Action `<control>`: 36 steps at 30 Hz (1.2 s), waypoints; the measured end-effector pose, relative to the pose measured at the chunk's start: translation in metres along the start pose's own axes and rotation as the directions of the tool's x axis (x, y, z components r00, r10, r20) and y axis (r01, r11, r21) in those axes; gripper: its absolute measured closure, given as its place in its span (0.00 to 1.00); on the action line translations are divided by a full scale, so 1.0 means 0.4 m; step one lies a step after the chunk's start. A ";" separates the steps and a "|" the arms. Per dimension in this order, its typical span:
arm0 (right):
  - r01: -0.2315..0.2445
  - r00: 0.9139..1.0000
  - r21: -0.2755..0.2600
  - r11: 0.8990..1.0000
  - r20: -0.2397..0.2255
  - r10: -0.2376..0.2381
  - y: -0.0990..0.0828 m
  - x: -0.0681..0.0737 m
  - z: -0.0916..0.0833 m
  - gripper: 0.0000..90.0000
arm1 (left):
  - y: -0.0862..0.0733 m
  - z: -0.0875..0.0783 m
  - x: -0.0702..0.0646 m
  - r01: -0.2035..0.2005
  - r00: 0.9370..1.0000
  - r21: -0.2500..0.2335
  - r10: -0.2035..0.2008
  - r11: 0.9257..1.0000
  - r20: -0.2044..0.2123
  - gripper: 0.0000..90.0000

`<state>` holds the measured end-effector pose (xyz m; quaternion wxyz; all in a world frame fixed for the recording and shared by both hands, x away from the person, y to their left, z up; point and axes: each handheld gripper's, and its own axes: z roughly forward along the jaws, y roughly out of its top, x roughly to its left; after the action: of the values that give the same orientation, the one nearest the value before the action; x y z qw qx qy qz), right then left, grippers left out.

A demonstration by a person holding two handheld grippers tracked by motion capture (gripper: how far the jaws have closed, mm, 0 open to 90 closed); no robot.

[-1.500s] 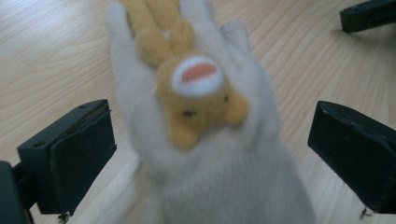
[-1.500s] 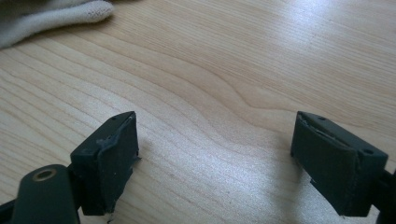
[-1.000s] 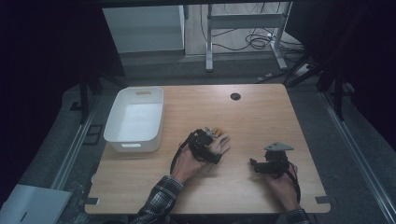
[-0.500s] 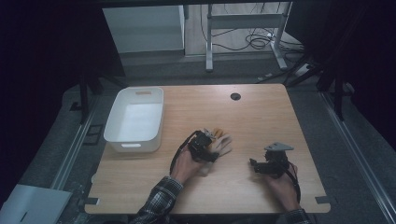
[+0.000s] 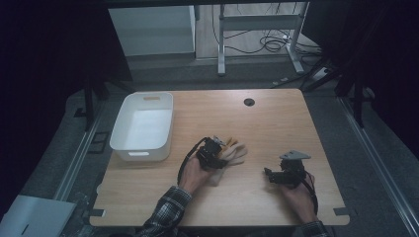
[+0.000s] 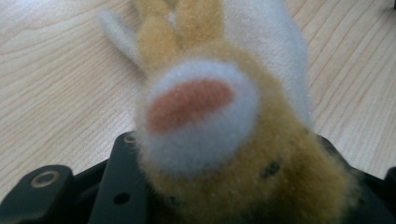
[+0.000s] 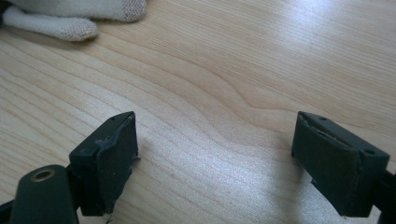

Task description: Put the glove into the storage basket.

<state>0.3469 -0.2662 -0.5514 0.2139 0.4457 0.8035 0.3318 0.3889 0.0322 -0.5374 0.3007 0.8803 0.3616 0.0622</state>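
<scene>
Plush toy (image 6: 219, 140), tan and white with a rust-coloured patch on a pale round end, sits right between the jaws of your left hand-held gripper (image 5: 213, 154); the jaws have just been closing and now clamp on its body, with the fur bulging over the black jaw bases in the left gripper view. The rest of the toy stretches away from that hand-held gripper, its pale limbs lying on the wooden surface (image 5: 276, 123) just ahead of the jaws. From the high view it rests near the middle of the surface.

So you are at the grasp step: the toy is caught but, as far as I can judge, not yet lifted off the wood.

Off to the left of that hand-held gripper and a little farther from you stands the white bin (image 5: 143, 126), empty as far as the high view shows. It looks like the likely place for the toy. If so, your next move calls for a clean lift, since soft fur can slip, then a carry over the near rim before letting go.

Your right hand-held gripper (image 7: 215, 163) hangs low over bare wood with its jaws spread wide and nothing between them, well apart from the toy; a white limb tip (image 7: 70, 28) lies well beyond its jaws.
</scene>
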 end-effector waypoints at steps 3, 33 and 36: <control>0.000 1.000 0.000 1.000 0.000 0.000 0.000 0.000 0.000 0.16 | 0.003 -0.011 0.000 -0.001 1.000 0.001 0.001 1.000 0.000 0.63; 0.001 1.000 -0.001 1.000 -0.001 -0.001 0.000 0.000 0.000 0.16 | 0.029 -0.187 0.097 0.087 0.989 -0.048 -0.092 0.995 -0.118 0.62; 0.002 1.000 -0.001 1.000 -0.001 -0.002 0.000 0.000 0.000 0.16 | 0.032 -0.200 0.107 0.094 0.987 -0.047 -0.100 0.994 -0.128 0.62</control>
<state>0.3471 -0.2662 -0.5515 0.2144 0.4445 0.8038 0.3322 0.4018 0.0927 -0.4696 0.2970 0.8494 0.4216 0.1123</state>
